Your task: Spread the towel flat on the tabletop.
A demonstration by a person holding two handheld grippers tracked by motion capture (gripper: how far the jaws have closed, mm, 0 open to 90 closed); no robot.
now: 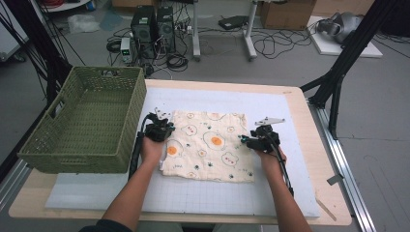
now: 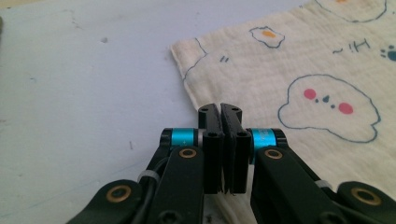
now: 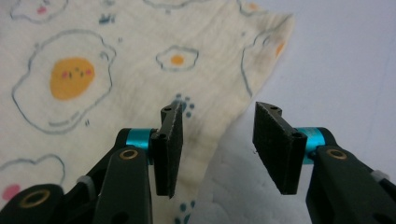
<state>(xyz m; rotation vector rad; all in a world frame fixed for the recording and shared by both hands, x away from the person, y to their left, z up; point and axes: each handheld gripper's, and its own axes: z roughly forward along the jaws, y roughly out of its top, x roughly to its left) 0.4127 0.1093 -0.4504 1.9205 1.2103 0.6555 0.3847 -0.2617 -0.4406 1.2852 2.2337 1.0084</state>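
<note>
A cream cloth (image 1: 208, 145) printed with fried eggs and bears lies flat on the white mat (image 1: 193, 195). My left gripper (image 1: 163, 126) is at the cloth's left edge. In the left gripper view its jaws (image 2: 220, 109) are pressed together right where the edge of the cloth (image 2: 303, 70) runs in between them. My right gripper (image 1: 247, 139) is at the cloth's right edge. In the right gripper view it stands open (image 3: 219, 116), one pad (image 3: 170, 140) over the cloth (image 3: 116, 70), the other over bare mat, with the cloth's edge lying between them.
A green woven basket (image 1: 82, 154) stands empty at the table's left, close beside my left hand. The mat (image 2: 84, 84) covers most of the wooden table (image 1: 333, 193). Beyond the far edge are computer cases (image 1: 152, 26), cables and black frame legs on the floor.
</note>
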